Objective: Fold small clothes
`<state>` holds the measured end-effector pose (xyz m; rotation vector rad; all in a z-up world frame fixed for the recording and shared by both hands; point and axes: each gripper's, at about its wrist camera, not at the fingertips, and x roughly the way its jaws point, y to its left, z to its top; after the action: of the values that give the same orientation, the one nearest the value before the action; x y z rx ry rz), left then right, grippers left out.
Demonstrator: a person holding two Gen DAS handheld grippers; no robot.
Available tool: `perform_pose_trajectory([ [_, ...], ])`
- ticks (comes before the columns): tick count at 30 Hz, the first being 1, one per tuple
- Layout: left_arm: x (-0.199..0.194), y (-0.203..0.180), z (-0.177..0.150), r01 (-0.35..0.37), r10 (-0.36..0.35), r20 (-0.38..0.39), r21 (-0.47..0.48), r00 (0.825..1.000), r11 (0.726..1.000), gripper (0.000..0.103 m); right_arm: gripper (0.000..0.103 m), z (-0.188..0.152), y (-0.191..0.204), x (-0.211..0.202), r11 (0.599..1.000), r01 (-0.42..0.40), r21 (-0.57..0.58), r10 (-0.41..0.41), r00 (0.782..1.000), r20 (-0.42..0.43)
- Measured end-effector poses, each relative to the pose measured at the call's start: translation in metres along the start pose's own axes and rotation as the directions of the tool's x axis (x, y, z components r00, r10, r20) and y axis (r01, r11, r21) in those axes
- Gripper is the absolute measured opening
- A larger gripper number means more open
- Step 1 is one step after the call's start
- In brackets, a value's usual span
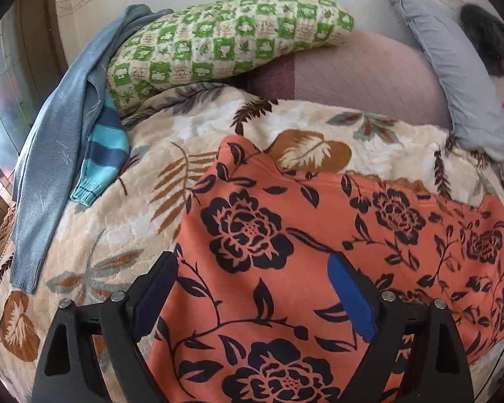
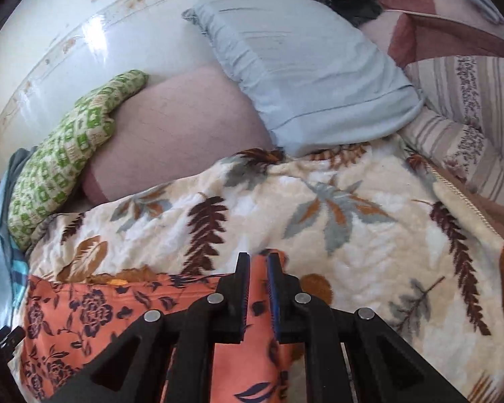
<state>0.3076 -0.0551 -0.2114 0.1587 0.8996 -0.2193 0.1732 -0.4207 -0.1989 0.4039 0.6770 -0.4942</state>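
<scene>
Bed (image 1: 369,67) fills both views, spread with a cream leaf-print blanket (image 1: 218,127). Near the middle of the blanket lies an orange floral garment (image 1: 285,235), patterned with dark blossoms. At the far side rest a green checked pillow (image 1: 232,33) and a grey pillow (image 1: 453,77); on the left, a blue-grey sweater (image 1: 57,147) lies over a striped turquoise knit (image 1: 104,158). The left gripper (image 1: 252,285) hangs over the garment's near part with its jaws spread wide, nothing between them pressed. The right gripper (image 2: 258,288) has its jaws nearly together at the garment's right edge, apparently pinching a fold of the orange cloth, though the contact is partly hidden.
</scene>
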Motion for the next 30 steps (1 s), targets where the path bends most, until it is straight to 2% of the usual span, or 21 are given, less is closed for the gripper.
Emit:
perform_pose_trajectory([
  [1, 0.006, -0.004, -0.004, -0.017, 0.017, -0.029, 0.029, 0.999, 0.999, 0.091, 0.014, -0.001, -0.004, -0.001, 0.997, -0.07, 0.029, 0.071, 0.997, -0.021],
  [3, 0.019, -0.008, -0.01, -0.041, 0.046, -0.072, 0.073, 0.996, 0.997, 0.091, 0.014, -0.008, 0.007, 0.003, 0.978, -0.207, 0.009, 0.207, 0.972, -0.113],
  [4, 0.026, -0.008, -0.012, -0.052, 0.06, -0.09, 0.082, 0.994, 0.995, 0.091, 0.014, -0.016, 0.02, 0.008, 0.969, -0.246, -0.03, 0.237, 0.955, -0.18],
  [6, 0.035, -0.003, -0.014, -0.051, 0.059, -0.123, 0.065, 0.991, 0.997, 0.092, 0.014, -0.037, 0.046, 0.015, 0.951, -0.288, -0.112, 0.247, 0.927, -0.283],
  [8, 0.034, 0.003, -0.013, -0.044, 0.049, -0.124, 0.041, 0.991, 0.998, 0.092, 0.014, -0.056, 0.063, 0.022, 0.947, -0.249, -0.203, 0.172, 0.926, -0.337],
  [10, 0.034, 0.006, -0.016, -0.089, 0.095, -0.108, 0.061, 0.99, 0.994, 0.093, 0.012, -0.069, 0.059, 0.039, 0.954, -0.172, -0.244, 0.074, 0.928, -0.365],
  [11, 0.035, 0.009, -0.018, -0.086, 0.093, -0.113, 0.062, 0.989, 0.994, 0.093, 0.012, -0.074, 0.049, 0.046, 0.96, -0.168, -0.224, 0.076, 0.926, -0.37],
  [13, 0.036, 0.017, -0.02, -0.057, 0.059, -0.142, 0.024, 0.988, 0.998, 0.093, 0.009, -0.072, 0.031, 0.045, 0.968, -0.216, -0.127, 0.157, 0.917, -0.367],
  [14, 0.035, 0.021, -0.021, -0.045, 0.045, -0.155, 0.003, 0.987, 0.999, 0.093, 0.009, -0.069, 0.026, 0.039, 0.973, -0.214, -0.089, 0.168, 0.916, -0.363],
  [16, 0.029, 0.025, -0.021, -0.039, 0.035, -0.166, -0.019, 0.986, 0.999, 0.093, 0.012, -0.065, 0.029, 0.015, 0.973, -0.21, -0.098, 0.171, 0.936, -0.309],
  [17, 0.023, 0.026, -0.02, -0.04, 0.035, -0.159, -0.027, 0.987, 0.999, 0.093, 0.013, -0.068, 0.033, 0.002, 0.965, -0.235, -0.115, 0.195, 0.938, -0.288],
  [19, 0.008, 0.026, -0.019, -0.032, 0.026, -0.125, -0.045, 0.992, 0.998, 0.092, 0.014, -0.079, 0.047, -0.017, 0.935, -0.335, -0.116, 0.286, 0.906, -0.314],
  [21, -0.005, 0.023, -0.02, 0.011, -0.016, -0.091, -0.049, 0.996, 0.999, 0.092, 0.014, -0.097, 0.063, -0.03, 0.902, -0.412, -0.13, 0.348, 0.871, -0.347],
  [22, -0.008, 0.02, -0.022, 0.02, -0.023, -0.087, -0.036, 0.996, 0.999, 0.092, 0.014, -0.108, 0.072, -0.031, 0.891, -0.43, -0.145, 0.353, 0.857, -0.375],
  [23, -0.006, 0.016, -0.026, 0.002, -0.003, -0.093, -0.013, 0.996, 1.0, 0.092, 0.014, -0.121, 0.081, -0.026, 0.885, -0.435, -0.163, 0.337, 0.843, -0.419],
  [25, 0.009, 0.011, -0.035, -0.073, 0.078, -0.128, 0.046, 0.989, 0.996, 0.092, 0.014, -0.152, 0.095, -0.007, 0.883, -0.412, -0.224, 0.25, 0.817, -0.519],
  [26, 0.017, 0.012, -0.041, -0.084, 0.092, -0.148, 0.06, 0.985, 0.995, 0.093, 0.014, -0.157, 0.094, -0.009, 0.874, -0.415, -0.252, 0.257, 0.836, -0.484],
  [27, 0.023, 0.018, -0.045, -0.06, 0.065, -0.167, 0.035, 0.984, 0.998, 0.093, 0.014, -0.156, 0.093, -0.015, 0.872, -0.419, -0.253, 0.27, 0.843, -0.466],
  [29, 0.019, 0.039, -0.049, 0.004, -0.022, -0.184, -0.095, 0.983, 0.995, 0.093, 0.014, -0.149, 0.087, -0.018, 0.89, -0.416, -0.186, 0.282, 0.823, -0.493],
  [30, 0.014, 0.048, -0.05, 0.024, -0.05, -0.19, -0.139, 0.98, 0.99, 0.093, 0.014, -0.146, 0.082, -0.02, 0.894, -0.425, -0.14, 0.313, 0.818, -0.483],
])
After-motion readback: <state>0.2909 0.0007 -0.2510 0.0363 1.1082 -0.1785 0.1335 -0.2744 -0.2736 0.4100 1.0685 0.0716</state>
